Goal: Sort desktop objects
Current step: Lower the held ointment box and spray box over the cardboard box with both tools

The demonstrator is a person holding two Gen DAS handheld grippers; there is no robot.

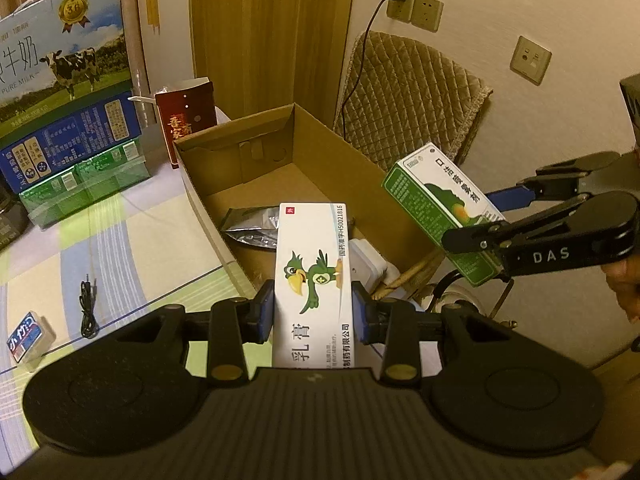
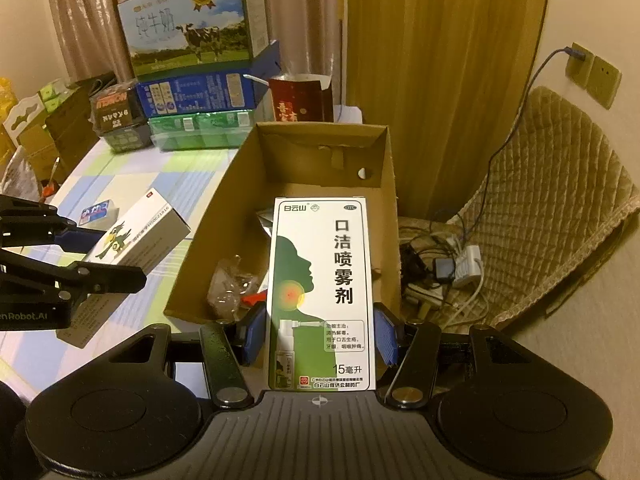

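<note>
The cardboard box (image 1: 320,148) stands open on the table (image 1: 120,248) at its edge, and both grippers hold cartons near it. The left gripper (image 1: 313,314) is clamped on a white ointment carton (image 1: 314,280) printed with a green cartoon bird, its blue pads (image 1: 265,312) pressed to the carton's two long sides, held above the near end of the box. The right gripper (image 2: 320,336) grips a green-and-white throat spray carton (image 2: 322,292) the same way, poised over the box's near right corner. Inside the box lie a silver foil pouch (image 1: 252,230) and a crumpled clear wrapper (image 2: 230,288). On the table left of the box sit a small blue packet (image 1: 26,336) and a coiled black cable (image 1: 88,308); a stack of milk cartons (image 1: 64,80) stands at the far end
</note>
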